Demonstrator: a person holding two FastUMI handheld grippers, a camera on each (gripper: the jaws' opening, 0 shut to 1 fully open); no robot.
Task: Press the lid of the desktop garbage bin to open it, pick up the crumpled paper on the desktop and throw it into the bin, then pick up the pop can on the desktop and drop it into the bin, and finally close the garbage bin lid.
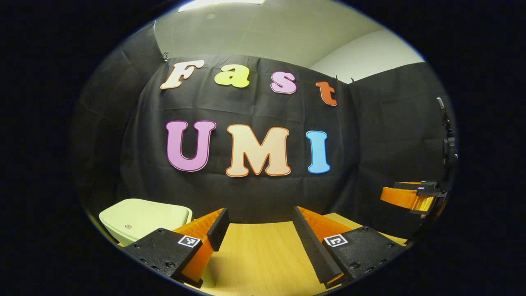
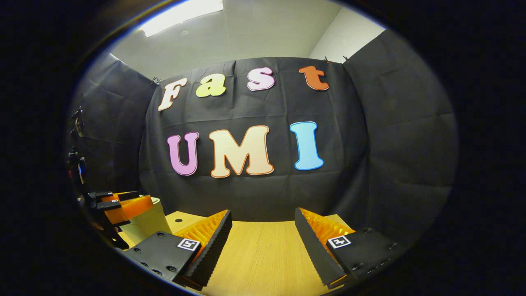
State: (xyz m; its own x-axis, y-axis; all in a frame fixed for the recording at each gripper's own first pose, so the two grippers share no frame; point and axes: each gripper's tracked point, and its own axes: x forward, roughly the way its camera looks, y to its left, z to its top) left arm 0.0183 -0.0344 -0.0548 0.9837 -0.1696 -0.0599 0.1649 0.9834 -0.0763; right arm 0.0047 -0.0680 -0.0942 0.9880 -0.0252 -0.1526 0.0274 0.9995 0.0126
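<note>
Wooden worktop (image 1: 263,255) in a black-cloth booth. Left gripper (image 1: 257,230) fingers spread, holding nothing, above the wood. Bin (image 1: 144,218) at 8 o'clock, lid (image 1: 146,211) looks closed. Right gripper (image 2: 263,232) fingers spread too, empty. Left gripper (image 2: 113,203) at its 9 o'clock, near the bin (image 2: 150,222).

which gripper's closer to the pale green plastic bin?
Left. The left gripper has the pale green plastic bin right beside it; the right gripper sits farther off.
</note>
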